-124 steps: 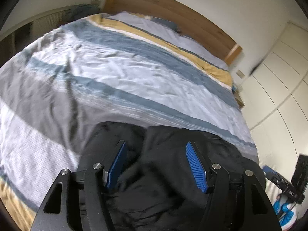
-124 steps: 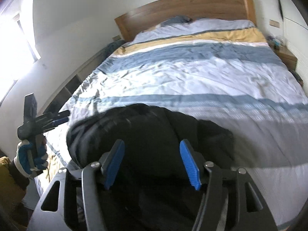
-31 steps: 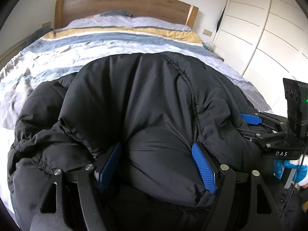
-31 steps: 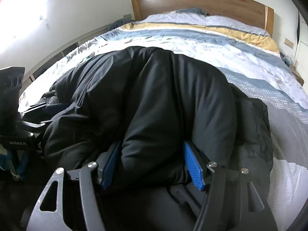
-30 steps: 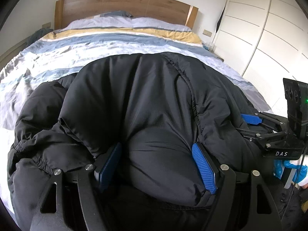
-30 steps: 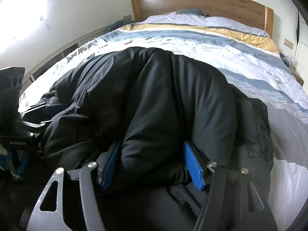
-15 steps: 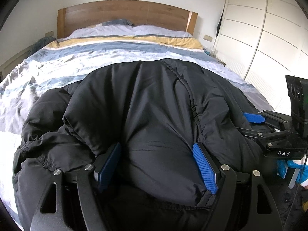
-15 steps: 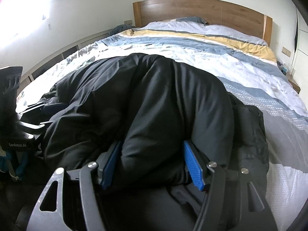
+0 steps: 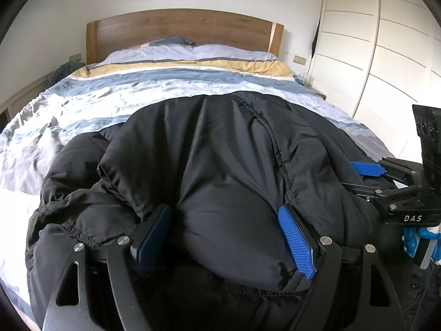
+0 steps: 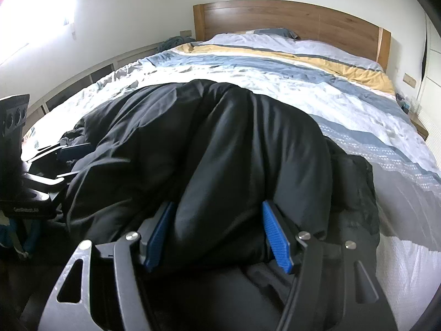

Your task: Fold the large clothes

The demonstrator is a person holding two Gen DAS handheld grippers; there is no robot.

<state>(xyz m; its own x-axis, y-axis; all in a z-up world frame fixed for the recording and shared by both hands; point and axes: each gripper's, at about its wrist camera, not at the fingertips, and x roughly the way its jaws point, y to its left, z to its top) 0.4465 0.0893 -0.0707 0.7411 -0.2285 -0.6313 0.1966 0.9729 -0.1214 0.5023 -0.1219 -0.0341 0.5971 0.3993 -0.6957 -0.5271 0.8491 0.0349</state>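
A large black puffy jacket (image 9: 220, 160) lies bunched at the foot of the bed, also in the right wrist view (image 10: 220, 143). My left gripper (image 9: 224, 218) has its blue pads wide apart with a thick padded fold bulging between them. My right gripper (image 10: 217, 215) stands the same way around another fold of the jacket. Each gripper shows in the other's view: the right one at the jacket's right edge (image 9: 386, 176), the left one at its left edge (image 10: 52, 160).
The bed (image 9: 137, 104) has a striped blue, white and yellow duvet and a wooden headboard (image 9: 182, 33). White wardrobe doors (image 9: 386, 63) stand on the right. A low shelf (image 10: 82, 80) runs along the left wall. A nightstand (image 10: 419, 127) sits at the far right.
Over four seconds both grippers pushed into the jacket, which now fills the foreground. In the last second both views tilted up a little, showing more headboard; the jaws stayed wide.
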